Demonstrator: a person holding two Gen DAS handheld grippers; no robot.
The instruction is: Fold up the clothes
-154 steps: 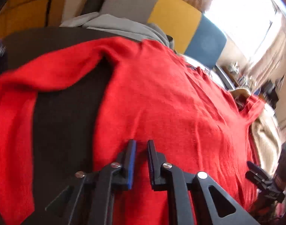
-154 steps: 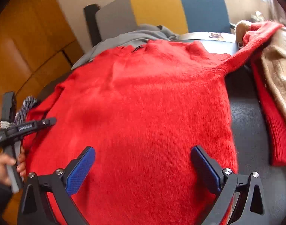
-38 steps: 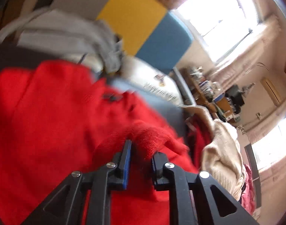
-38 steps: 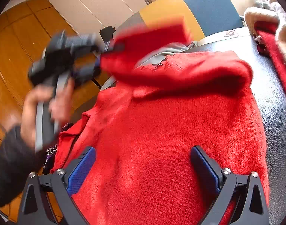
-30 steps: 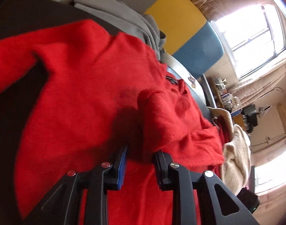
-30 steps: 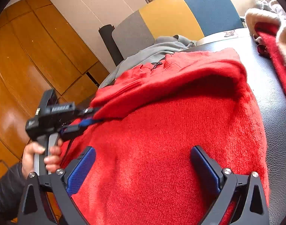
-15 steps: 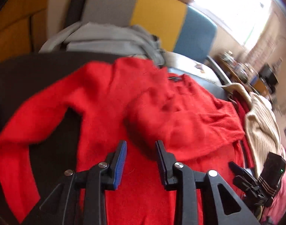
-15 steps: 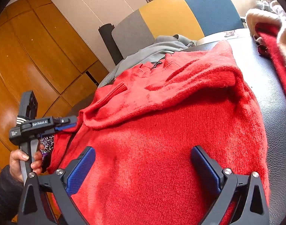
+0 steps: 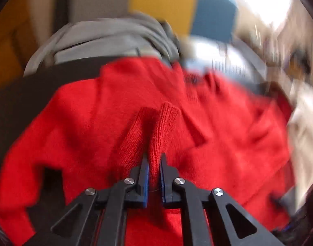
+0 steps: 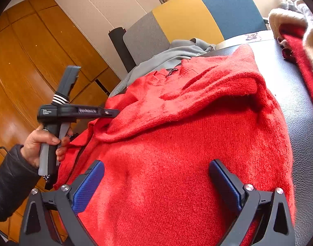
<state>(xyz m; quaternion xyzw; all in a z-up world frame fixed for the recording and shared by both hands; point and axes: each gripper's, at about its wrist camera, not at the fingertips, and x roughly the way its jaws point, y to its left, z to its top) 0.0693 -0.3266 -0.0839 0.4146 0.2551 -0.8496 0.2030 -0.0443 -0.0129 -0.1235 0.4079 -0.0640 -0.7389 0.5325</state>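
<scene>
Gripping a ribbed cuff of the red sweater (image 9: 90, 127), the left gripper (image 9: 154, 164) has its jaws pressed nearly together on the knit fabric. A hand (image 10: 43, 143) holds this tool at the sweater's left edge. To the right, the right gripper (image 10: 156, 184) hovers with jaws spread wide and nothing between them, just above the sweater body, which lies flat on the black surface (image 10: 304, 106) ahead of it.

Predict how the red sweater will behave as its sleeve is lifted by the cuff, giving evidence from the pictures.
The red sweater is probably floppy: its sleeve already drapes in soft folds across the body. Likely grippy, not slippery: the fuzzy knit cuff stays bunched between the left gripper jaws. Its body will probably drag behind, not lift flat.
</scene>
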